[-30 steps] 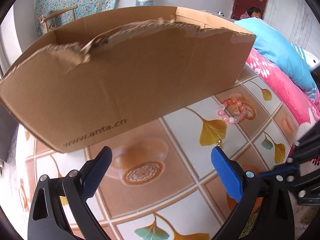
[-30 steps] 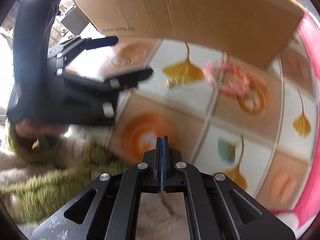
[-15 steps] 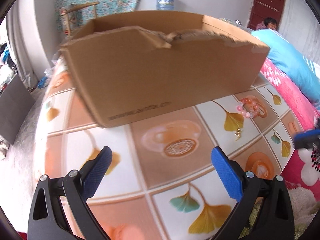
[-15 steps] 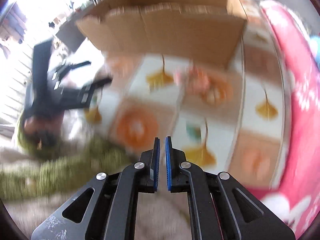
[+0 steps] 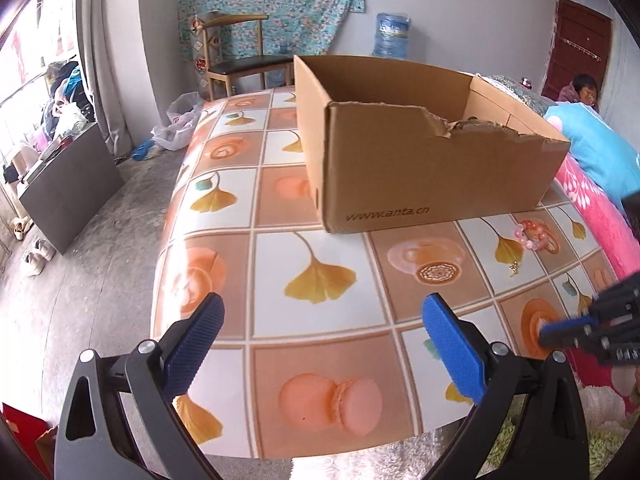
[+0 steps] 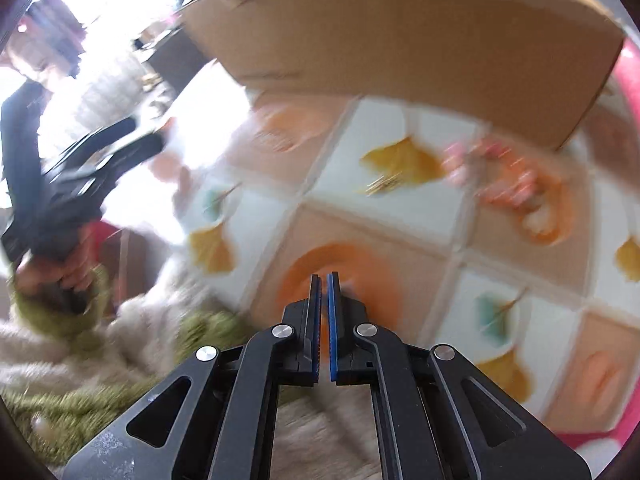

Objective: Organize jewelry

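Left gripper [image 5: 320,334] jaws wide apart; right gripper [image 6: 324,280] jaws nearly closed, empty.

A cardboard box [image 5: 432,160] stands on the worktop [image 5: 280,280], upper centre of the left wrist view. Right of the box's near corner a bead bracelet [image 5: 534,234] lies on the worktop, a small trinket [image 5: 514,267] just below it. A chair [image 5: 240,56] and a water jug [image 5: 392,36] stand behind at the top. Bedding [image 5: 592,152] lies along the right edge. At the bottom of the frame the left tool [image 5: 320,340] hangs over the near edge.
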Demonstrator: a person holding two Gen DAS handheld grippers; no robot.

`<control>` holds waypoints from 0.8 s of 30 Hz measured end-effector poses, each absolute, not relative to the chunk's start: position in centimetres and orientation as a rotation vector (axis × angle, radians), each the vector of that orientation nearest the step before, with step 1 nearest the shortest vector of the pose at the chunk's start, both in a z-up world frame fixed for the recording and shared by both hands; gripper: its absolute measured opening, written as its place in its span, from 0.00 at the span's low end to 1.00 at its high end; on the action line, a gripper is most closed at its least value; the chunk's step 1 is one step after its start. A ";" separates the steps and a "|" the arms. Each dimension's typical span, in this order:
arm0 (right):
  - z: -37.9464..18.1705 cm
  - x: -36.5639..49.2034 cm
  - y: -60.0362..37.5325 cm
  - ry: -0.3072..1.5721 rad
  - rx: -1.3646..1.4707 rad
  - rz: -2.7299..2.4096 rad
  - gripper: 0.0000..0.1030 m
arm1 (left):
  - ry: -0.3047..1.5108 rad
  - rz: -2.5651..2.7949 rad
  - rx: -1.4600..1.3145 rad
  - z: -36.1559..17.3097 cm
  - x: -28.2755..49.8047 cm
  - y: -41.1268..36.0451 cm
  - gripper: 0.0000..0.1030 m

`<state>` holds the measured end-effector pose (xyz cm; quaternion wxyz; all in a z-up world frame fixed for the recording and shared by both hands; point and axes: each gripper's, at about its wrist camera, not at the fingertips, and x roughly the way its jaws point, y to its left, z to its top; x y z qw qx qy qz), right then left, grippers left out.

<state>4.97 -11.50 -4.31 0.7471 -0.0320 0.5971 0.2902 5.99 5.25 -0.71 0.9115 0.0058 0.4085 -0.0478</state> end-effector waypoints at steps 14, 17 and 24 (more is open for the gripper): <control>-2.1 3.0 -12.7 1.394 -0.047 0.669 0.31 | 0.836 -0.093 -0.001 -0.9 5.6 6.1 0.94; -1.8 3.5 -13.3 1.351 -0.029 0.647 0.31 | 0.835 -0.095 0.006 -0.8 5.5 6.2 0.94; -2.6 5.8 -11.9 1.266 -0.018 0.631 0.07 | 0.831 -0.101 0.002 -0.9 5.7 6.2 0.94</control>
